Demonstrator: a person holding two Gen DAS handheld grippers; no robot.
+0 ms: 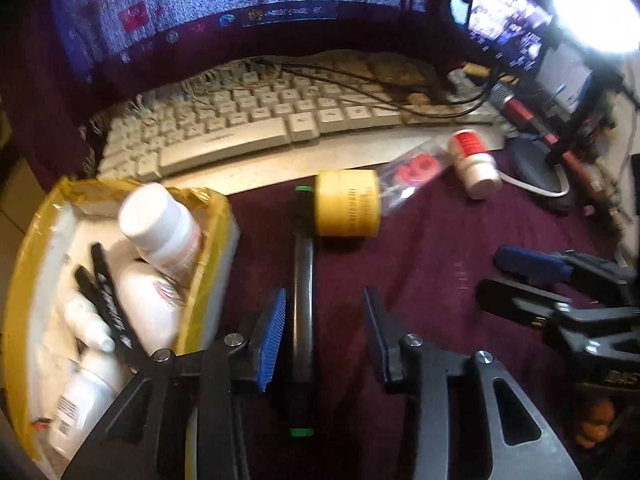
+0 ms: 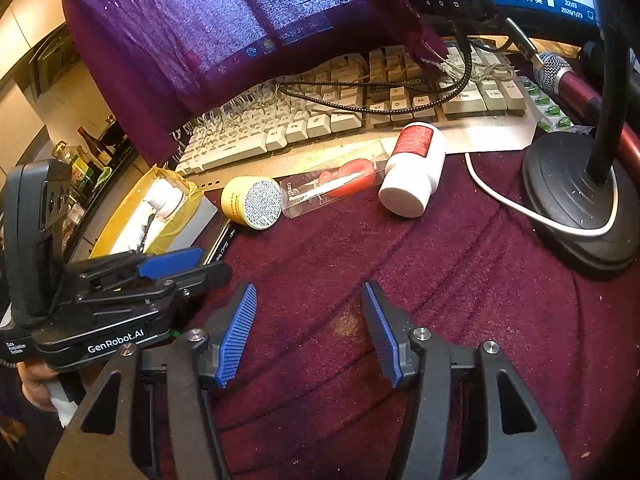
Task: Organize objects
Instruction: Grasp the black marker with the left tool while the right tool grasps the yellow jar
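My left gripper [image 1: 325, 308] is open above a black tube with green ends [image 1: 303, 308], which lies on the maroon cloth between the jaws, nearer the left pad. A yellow-taped box [image 1: 24, 264] at the left holds white bottles [image 1: 164, 228] and black pens. A yellow jar [image 1: 347, 204] lies on its side beyond the tube; it also shows in the right wrist view [image 2: 252, 201]. A clear packet with red pieces [image 2: 332, 186] and a white bottle with a red label [image 2: 414, 168] lie near the keyboard. My right gripper [image 2: 308, 312] is open and empty over bare cloth.
A beige keyboard [image 2: 320, 120] with a black cable across it lies behind the objects. A cloth-draped monitor [image 2: 224, 28] stands at the back. A black lamp base [image 2: 576, 196] with a white cord and a red microphone [image 2: 560, 76] are at the right.
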